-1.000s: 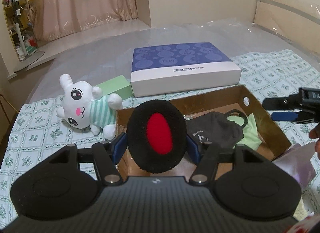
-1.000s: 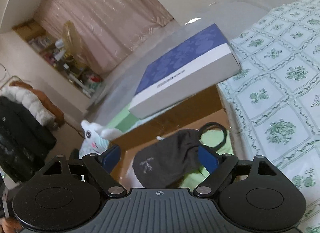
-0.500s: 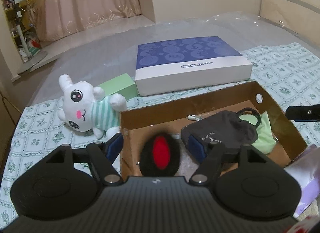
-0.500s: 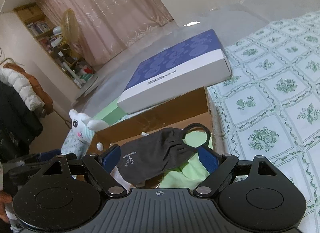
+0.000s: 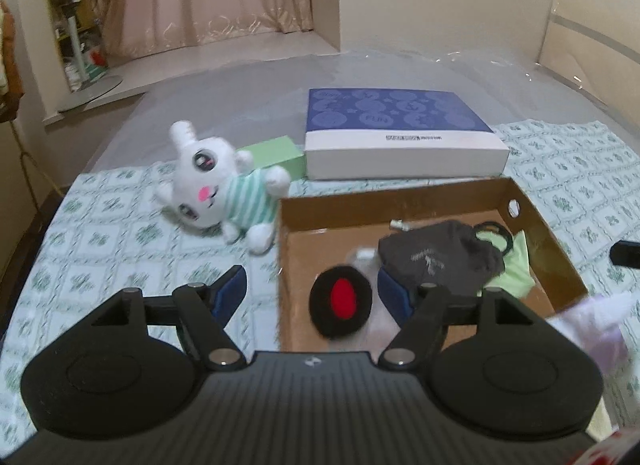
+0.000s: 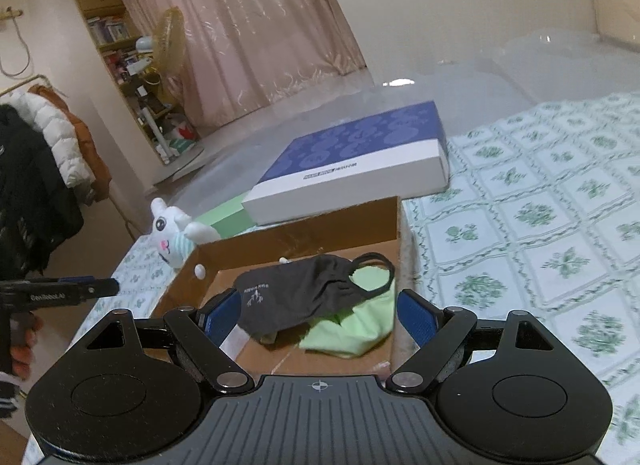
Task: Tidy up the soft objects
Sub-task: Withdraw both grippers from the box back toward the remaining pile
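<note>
Earmuff pad (image 5: 341,302), black with a red centre, lies on the floor of the cardboard box (image 5: 392,201), dropped from the left tongs (image 5: 312,292), whose jaws have just been opening and now stand apart and empty. Right tongs (image 6: 320,313) gape over the dark mask (image 6: 308,293). Plush bunny (image 5: 216,185) on the bed, left of the box, likely goes next.

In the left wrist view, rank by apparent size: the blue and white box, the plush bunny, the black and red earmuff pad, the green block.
Largest to smallest:
1. blue and white box
2. plush bunny
3. black and red earmuff pad and green block: unsure, since the pad lies nearer the camera and the bunny partly hides the block.
</note>
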Demonstrator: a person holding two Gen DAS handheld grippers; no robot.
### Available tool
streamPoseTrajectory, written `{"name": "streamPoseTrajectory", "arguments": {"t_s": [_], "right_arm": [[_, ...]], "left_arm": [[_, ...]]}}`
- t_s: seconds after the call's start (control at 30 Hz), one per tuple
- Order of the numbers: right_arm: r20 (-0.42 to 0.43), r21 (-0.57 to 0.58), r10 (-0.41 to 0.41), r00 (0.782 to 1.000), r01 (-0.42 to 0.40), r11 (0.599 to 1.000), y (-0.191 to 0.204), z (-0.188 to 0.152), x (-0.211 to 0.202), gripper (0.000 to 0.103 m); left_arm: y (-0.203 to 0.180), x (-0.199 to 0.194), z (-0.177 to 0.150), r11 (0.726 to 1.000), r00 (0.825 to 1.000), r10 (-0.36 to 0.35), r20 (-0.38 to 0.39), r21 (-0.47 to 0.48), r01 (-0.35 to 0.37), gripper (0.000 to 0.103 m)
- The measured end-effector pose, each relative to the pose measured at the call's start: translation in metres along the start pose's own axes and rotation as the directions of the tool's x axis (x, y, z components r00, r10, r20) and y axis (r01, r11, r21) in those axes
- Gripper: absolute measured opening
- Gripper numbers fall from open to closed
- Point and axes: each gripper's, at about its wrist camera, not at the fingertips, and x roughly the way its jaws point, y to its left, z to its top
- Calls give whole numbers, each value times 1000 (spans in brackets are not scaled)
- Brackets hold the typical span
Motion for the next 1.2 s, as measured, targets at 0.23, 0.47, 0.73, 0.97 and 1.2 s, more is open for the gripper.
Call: {"name": "streamPoseTrajectory", "arguments": {"t_s": [0.23,0.47,0.73,0.97,1.2], "right_arm": [[42,-59,-12,999,14,998,17,-19,-56,85],[54,-65,-19,998,23,998,39,-50,-111,85],[39,-88,-34,999,38,995,67,-90,-161,85],[11,-104,-42,999,43,994,90,-123,-185,85],[0,-123,-34,999,34,992,107,-147,-202,85]], "left_arm": [[12,-66,-37,999,1000,8,14,-51,-7,70],[22,-135,-77,990,999,8,33,-142,-3,70],[23,-202,-118,981,997,29,67,-194,-16,70],[8,-240,-156,979,996,32,81,-204,-14,70],[-12,-257,-191,981,998,6,55,-195,5,70]]}}
